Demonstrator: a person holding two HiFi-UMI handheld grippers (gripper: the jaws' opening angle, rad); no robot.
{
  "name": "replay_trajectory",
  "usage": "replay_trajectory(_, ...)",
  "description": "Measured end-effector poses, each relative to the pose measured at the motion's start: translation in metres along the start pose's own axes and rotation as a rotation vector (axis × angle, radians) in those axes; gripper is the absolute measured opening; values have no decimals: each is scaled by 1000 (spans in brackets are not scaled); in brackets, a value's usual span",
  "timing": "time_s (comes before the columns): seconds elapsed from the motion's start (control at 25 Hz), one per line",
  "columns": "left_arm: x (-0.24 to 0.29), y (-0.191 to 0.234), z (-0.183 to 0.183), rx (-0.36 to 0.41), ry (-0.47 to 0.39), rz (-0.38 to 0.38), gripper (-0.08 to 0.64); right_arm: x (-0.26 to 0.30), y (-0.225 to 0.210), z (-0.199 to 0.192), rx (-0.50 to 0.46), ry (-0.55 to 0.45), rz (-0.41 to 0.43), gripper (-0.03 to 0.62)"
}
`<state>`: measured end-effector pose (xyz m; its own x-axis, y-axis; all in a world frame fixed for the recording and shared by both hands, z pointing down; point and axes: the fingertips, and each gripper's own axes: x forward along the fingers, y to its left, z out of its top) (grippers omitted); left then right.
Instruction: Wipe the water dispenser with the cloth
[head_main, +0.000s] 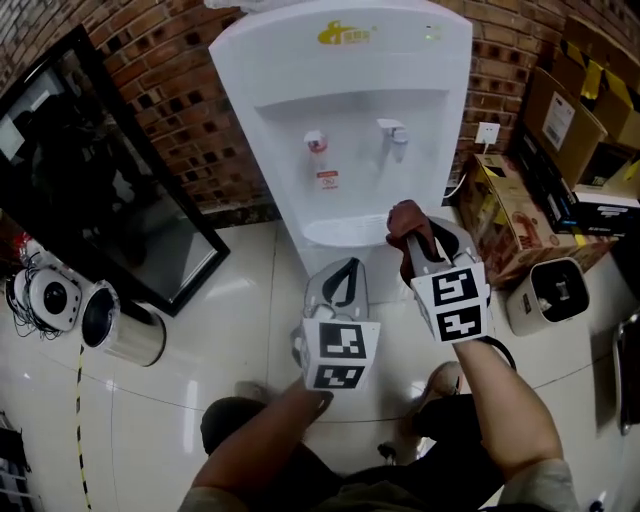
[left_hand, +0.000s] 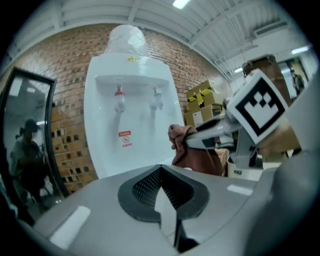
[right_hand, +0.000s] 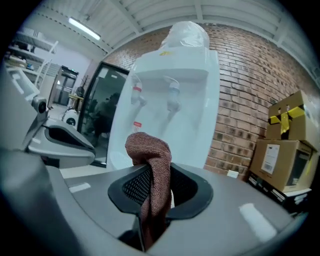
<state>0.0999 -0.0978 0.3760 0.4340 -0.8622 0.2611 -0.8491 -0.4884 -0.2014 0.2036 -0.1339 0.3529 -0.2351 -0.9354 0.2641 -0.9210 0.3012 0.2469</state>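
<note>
The right gripper (head_main: 418, 238) is clamping a brown cloth (head_main: 405, 218) between its jaws, holding it just in front of the white water dispenser (head_main: 340, 120), near the right edge of its drip tray (head_main: 335, 232). Whether the cloth is touching the dispenser cannot be confirmed from these angles. The left gripper (head_main: 344, 276) is hovering before the dispenser's base, jaws pressed together with nothing between them.

Head view looks steeply down; dispenser (head_main: 340, 100) at 12 o'clock. Both gripper views face it, close, sharing its front.
</note>
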Motion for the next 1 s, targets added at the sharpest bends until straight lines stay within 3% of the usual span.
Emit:
replay_trajectory(0.04, -6, 7, -5, 15, 1, 7, 0, -1, 12, 11, 4, -32, 36, 103)
replay_trajectory(0.16, -18, 31, -14, -63, -7, -6, 0, 2, 44, 44, 4, -133, 109, 103)
replay_trajectory(0.24, -25, 55, -14, -73, -22, 23, 0, 9, 64, 51, -15, -153, 137, 103)
replay_trajectory(0.48, -37, 121, -28, -56, -17, 134, 0, 42, 134, 24, -22, -77, 248, 103)
replay_trajectory(0.68, -46, 146, -39, -73, -15, 162, 0, 69, 187, -8, -32, -9, 306, 103)
replay_trajectory(1.0, -58, 166, -47, -137, -17, 177, 0, 107, 210, -51, -57, 73, 280, 103)
